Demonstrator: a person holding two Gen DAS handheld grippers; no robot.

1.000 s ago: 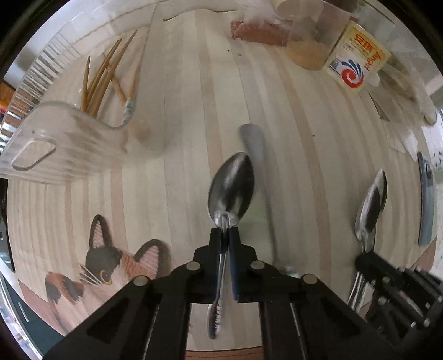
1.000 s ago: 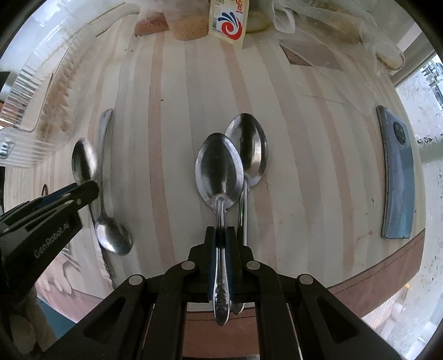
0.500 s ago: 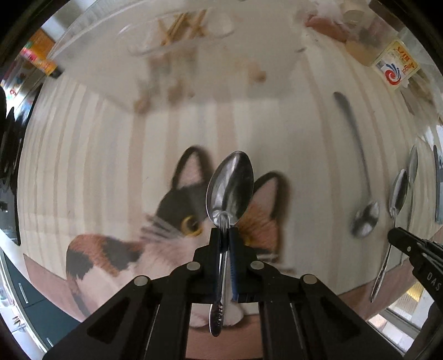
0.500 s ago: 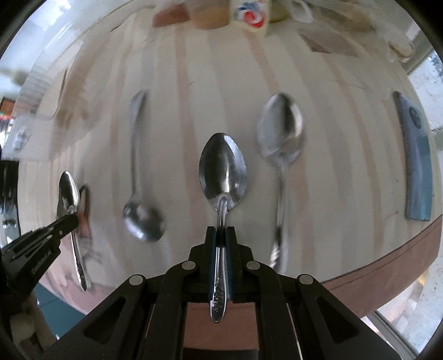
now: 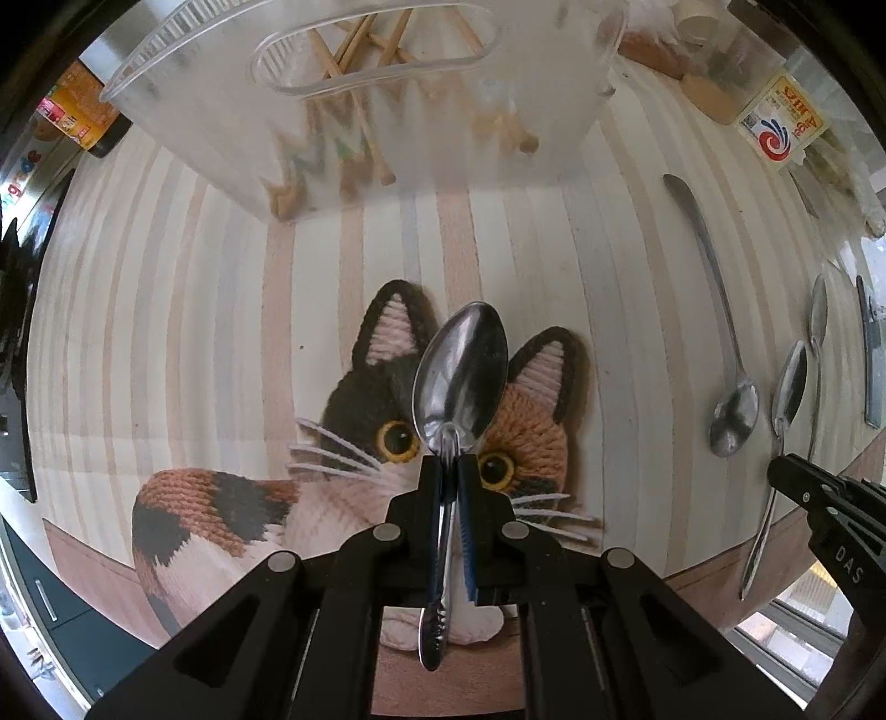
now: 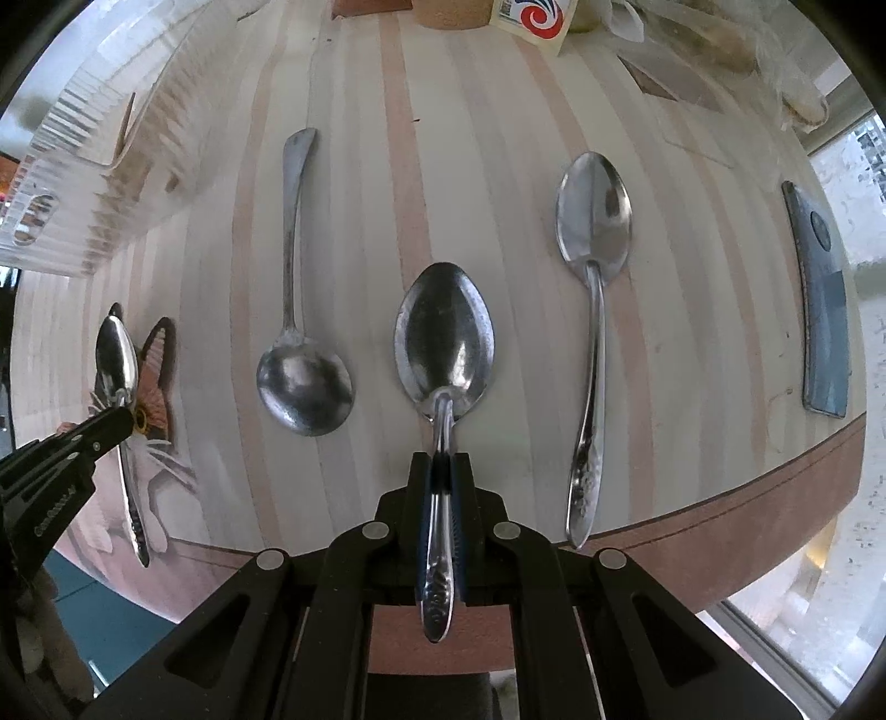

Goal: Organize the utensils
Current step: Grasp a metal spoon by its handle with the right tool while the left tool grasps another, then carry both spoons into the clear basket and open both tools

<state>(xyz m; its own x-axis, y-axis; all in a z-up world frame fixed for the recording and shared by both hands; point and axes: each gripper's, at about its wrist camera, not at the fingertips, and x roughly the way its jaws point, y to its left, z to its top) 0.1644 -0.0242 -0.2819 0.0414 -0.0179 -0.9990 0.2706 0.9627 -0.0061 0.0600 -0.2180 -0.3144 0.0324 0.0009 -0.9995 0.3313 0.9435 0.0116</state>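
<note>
While I'm holding both grippers above the table [image 6: 498, 166], each is clamping a spoon by the handle, bowl pointing forward. Left gripper [image 5: 449, 471] is pinching its spoon [image 5: 462, 376] over the cat mat [image 5: 354, 443], which is lying at the near table edge. Bin [image 5: 387, 99] with chopsticks [image 5: 354, 44] is sitting beyond the mat, with bare striped wood between. Right gripper [image 6: 441, 471] is gripping its spoon [image 6: 443, 338] between two loose ones: a round spoon [image 6: 302, 376] on its left, a long spoon [image 6: 595, 243] on its right, handle tip overhanging the near edge. Phone [image 6: 822, 299] is lying near the right edge.
</note>
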